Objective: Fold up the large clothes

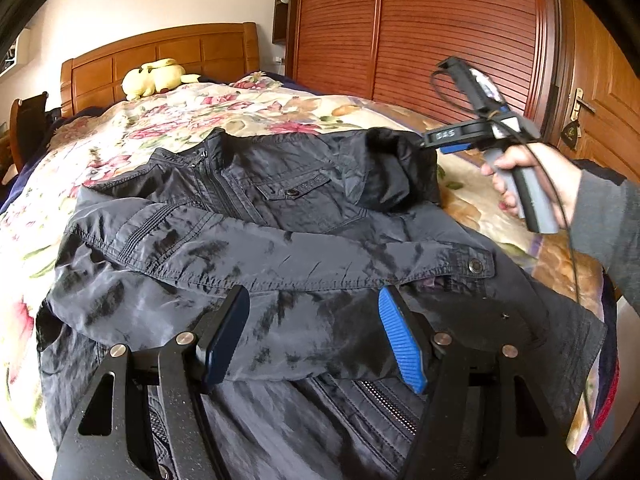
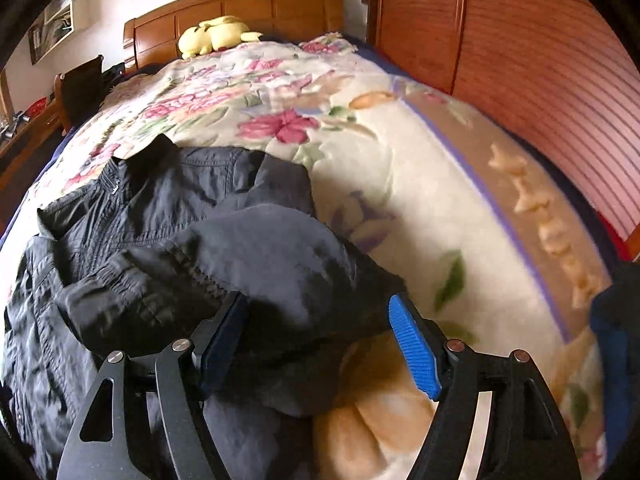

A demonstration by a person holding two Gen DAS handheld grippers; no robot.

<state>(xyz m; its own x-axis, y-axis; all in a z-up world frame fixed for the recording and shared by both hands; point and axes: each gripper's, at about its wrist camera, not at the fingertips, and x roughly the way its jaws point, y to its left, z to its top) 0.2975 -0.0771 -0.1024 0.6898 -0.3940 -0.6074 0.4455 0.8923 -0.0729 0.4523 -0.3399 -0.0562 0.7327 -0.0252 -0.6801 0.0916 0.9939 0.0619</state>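
Observation:
A dark grey jacket [image 1: 280, 240] lies front up on the floral bedspread [image 1: 168, 120], collar toward the headboard. One sleeve [image 1: 320, 264] is folded across the chest, its buttoned cuff [image 1: 474, 266] at the right. My left gripper [image 1: 314, 332] is open and empty, just above the jacket's lower body. My right gripper [image 2: 320, 340] is open and empty over the bunched shoulder and sleeve [image 2: 272, 264] at the jacket's right edge. The right gripper also shows in the left wrist view [image 1: 436, 142], held by a hand by the raised shoulder fabric [image 1: 396, 168].
A yellow plush toy [image 1: 154, 78] lies by the wooden headboard [image 1: 160, 56]. A slatted wooden wardrobe [image 1: 420, 32] and a door [image 1: 600, 92] stand on the right. A chair [image 2: 80, 88] stands left of the bed. Bare bedspread [image 2: 440, 200] lies right of the jacket.

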